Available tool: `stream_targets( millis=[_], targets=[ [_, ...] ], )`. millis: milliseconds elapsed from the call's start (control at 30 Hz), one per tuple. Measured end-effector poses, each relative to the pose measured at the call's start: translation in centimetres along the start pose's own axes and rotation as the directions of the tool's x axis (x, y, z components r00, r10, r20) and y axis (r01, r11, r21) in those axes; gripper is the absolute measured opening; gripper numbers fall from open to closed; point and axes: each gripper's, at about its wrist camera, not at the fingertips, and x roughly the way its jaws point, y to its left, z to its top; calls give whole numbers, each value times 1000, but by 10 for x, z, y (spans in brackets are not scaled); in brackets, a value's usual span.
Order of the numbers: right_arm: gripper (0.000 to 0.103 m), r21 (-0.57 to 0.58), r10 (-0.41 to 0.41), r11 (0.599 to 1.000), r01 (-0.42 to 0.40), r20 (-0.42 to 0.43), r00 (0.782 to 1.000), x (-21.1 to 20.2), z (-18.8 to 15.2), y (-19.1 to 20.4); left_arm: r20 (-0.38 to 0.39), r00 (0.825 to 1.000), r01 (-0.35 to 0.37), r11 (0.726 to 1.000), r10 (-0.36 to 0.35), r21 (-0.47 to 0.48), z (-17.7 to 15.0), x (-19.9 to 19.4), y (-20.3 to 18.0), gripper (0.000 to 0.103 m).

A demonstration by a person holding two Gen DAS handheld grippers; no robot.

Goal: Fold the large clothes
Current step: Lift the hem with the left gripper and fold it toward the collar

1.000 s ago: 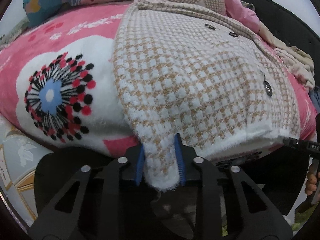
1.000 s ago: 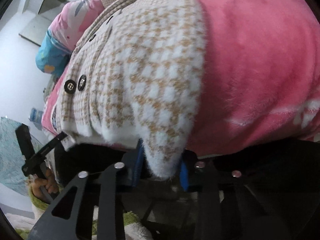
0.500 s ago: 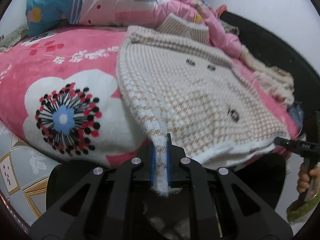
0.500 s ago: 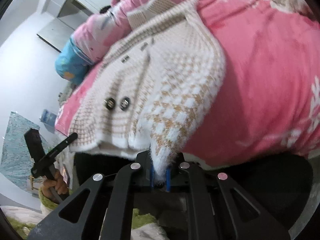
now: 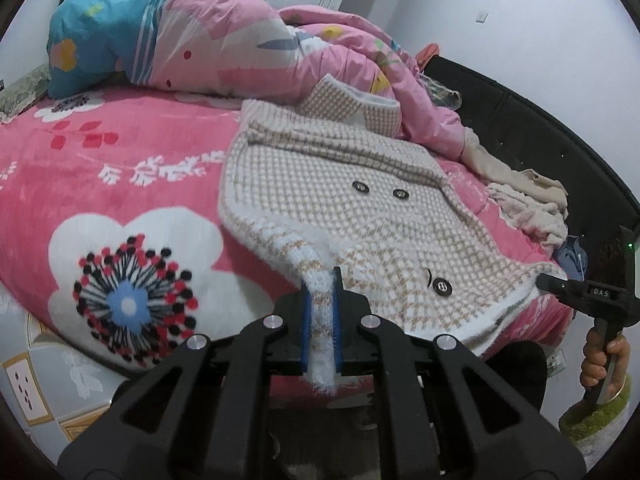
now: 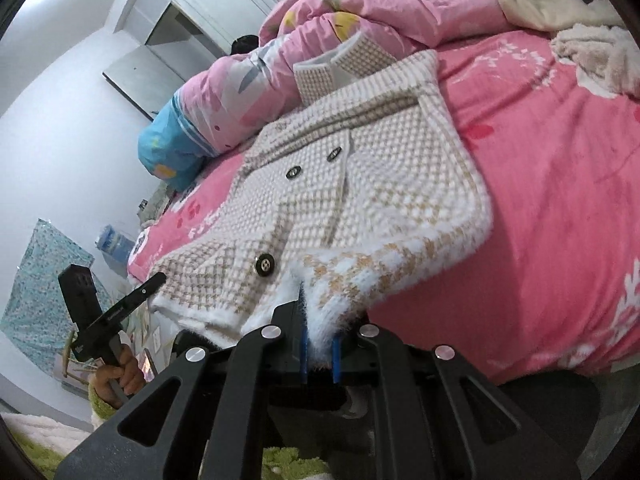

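One houndstooth knit coat [image 5: 360, 216] on bed [image 5: 120, 184]. Three dark buttons showing on coat front: two side by side [image 5: 361, 187], [image 5: 399, 193], one near hem [image 5: 441, 286]. Two grippers: left [image 5: 321, 320], right [image 6: 319, 354], each with two blue-padded fingers [image 5: 306, 332]. One pink quilt [image 5: 248, 40]. One large flower print [image 5: 128, 300] on blanket. One heap of beige clothes [image 5: 532, 208].
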Motion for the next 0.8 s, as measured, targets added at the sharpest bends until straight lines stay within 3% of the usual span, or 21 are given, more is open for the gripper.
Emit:
stream_targets(
  millis=[533,800],
  targets=[
    [8,-21,-9,1000,10,48,999,4,33,10,57,998,3,1000,-4,22,36,9,1,8],
    [8,-3,8,1000,-8,84,996,18,64,4,61,998,-15,999,13,35,67,33,11,8]
  ],
)
